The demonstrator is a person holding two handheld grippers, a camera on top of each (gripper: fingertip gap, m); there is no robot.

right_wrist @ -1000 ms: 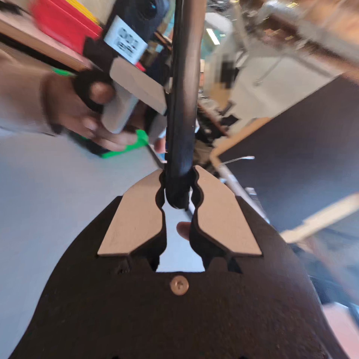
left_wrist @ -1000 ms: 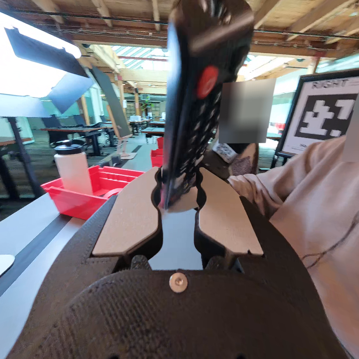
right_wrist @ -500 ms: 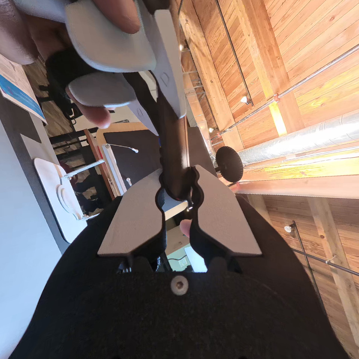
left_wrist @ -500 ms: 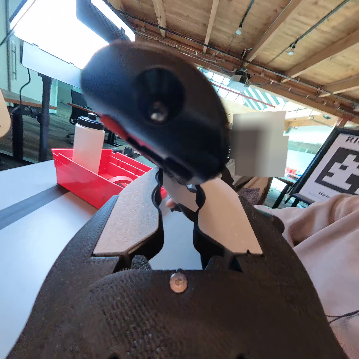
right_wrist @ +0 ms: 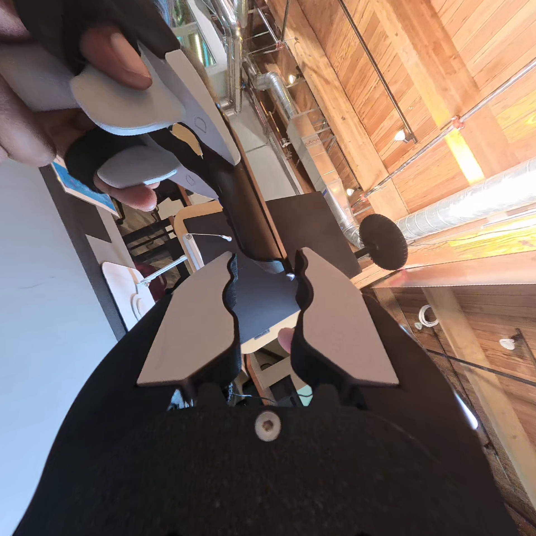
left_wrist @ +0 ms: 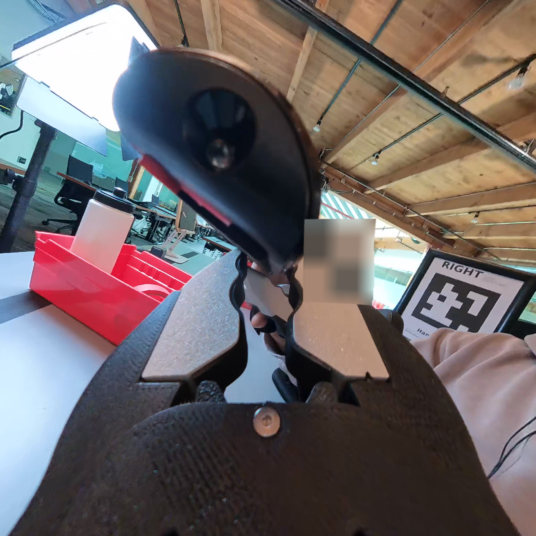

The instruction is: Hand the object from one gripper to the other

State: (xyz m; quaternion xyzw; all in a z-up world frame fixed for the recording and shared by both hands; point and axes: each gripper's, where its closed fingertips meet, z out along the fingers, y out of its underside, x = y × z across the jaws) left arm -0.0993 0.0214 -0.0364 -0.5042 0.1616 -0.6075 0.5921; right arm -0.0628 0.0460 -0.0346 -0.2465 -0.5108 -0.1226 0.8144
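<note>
The black remote control (left_wrist: 214, 162) with a red button points its end at the left wrist camera. My left gripper (left_wrist: 266, 269) is shut on its lower end. In the right wrist view the remote (right_wrist: 240, 208) runs from the left gripper's grey fingers (right_wrist: 200, 127), which clamp it at the upper left, down to my right gripper (right_wrist: 265, 261). The right jaws stand open, wider than the remote, with its tip just at their tips. A grey finger of the right gripper (left_wrist: 264, 293) shows through the gap in the left wrist view.
A red bin (left_wrist: 87, 290) with a white bottle (left_wrist: 101, 235) stands on the grey table (left_wrist: 43, 377) to the left. A framed marker board (left_wrist: 458, 295) and a person's beige sleeve (left_wrist: 478, 391) are on the right. A white pad (right_wrist: 124, 290) lies on the table. The gap from one gripper's tips to the other's is roughly 5 cm.
My right gripper has opened and let go of the remote. The left gripper still holds it and has tilted it a little. Both views have swung upward.
</note>
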